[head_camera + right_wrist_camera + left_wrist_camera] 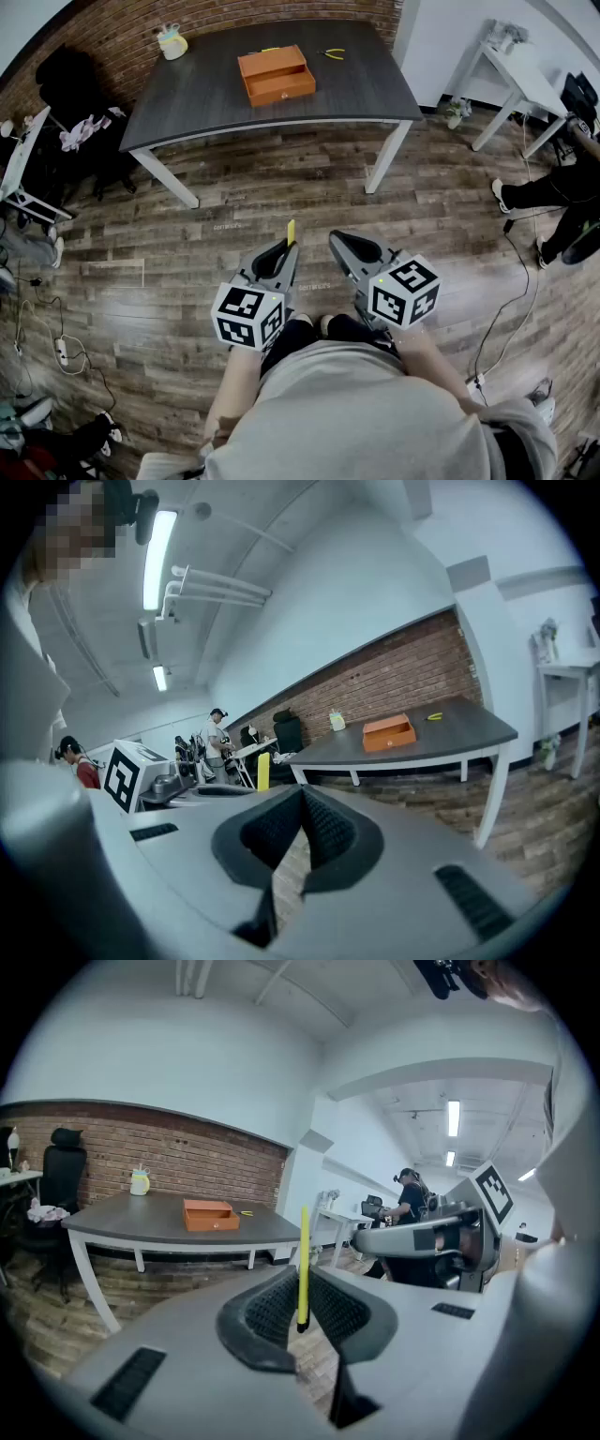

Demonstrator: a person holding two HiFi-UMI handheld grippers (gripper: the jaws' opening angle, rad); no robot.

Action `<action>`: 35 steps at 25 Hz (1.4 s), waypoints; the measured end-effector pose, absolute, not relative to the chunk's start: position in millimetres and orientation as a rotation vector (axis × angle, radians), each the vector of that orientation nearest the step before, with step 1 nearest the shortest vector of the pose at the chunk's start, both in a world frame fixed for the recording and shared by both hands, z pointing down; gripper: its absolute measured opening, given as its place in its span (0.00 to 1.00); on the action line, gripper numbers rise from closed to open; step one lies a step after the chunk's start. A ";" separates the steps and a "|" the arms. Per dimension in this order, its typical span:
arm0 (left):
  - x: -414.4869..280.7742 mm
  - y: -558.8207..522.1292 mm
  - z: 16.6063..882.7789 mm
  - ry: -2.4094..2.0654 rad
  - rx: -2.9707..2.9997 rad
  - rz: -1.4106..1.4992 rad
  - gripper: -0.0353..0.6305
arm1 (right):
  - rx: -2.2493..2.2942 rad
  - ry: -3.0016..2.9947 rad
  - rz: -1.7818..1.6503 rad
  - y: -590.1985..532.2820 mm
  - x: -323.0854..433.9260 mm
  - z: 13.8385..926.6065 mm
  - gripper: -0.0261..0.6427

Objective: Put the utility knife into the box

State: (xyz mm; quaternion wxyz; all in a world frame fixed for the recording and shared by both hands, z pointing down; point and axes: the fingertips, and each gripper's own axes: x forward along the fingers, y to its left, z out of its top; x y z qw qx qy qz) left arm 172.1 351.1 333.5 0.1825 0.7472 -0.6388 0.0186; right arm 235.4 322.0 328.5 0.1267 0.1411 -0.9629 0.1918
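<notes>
L gripper (302, 1286) clamps yellow utility knife (304, 1251) upright (orange box (210, 1214) on table (131, 1221), well off).

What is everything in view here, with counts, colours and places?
table: one, dark top with white legs, ahead on the wood floor
box: one, orange, mid-table
hand tool: one, yellow, on the table right of the box
cup: one, pale yellow, table's far left corner
side table: one, white, far right
chair: one, black, left of the table
bystander: one, dark clothes, right edge
utility knife: one, yellow, in the left gripper
left gripper: grey, shut on the knife
right gripper: grey, shut, empty
</notes>
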 end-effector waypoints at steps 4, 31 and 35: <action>170.9 351.0 339.3 -1.787 2.106 0.045 0.11 | 0.398 -2.808 0.590 322.1 231.9 331.4 0.05; 139.2 376.4 358.2 -1.789 2.098 0.041 0.11 | 0.432 -2.856 0.755 343.2 215.2 350.3 0.05; 124.9 371.9 358.1 -1.807 2.067 0.024 0.11 | 0.440 -2.839 0.770 332.5 210.7 354.2 0.05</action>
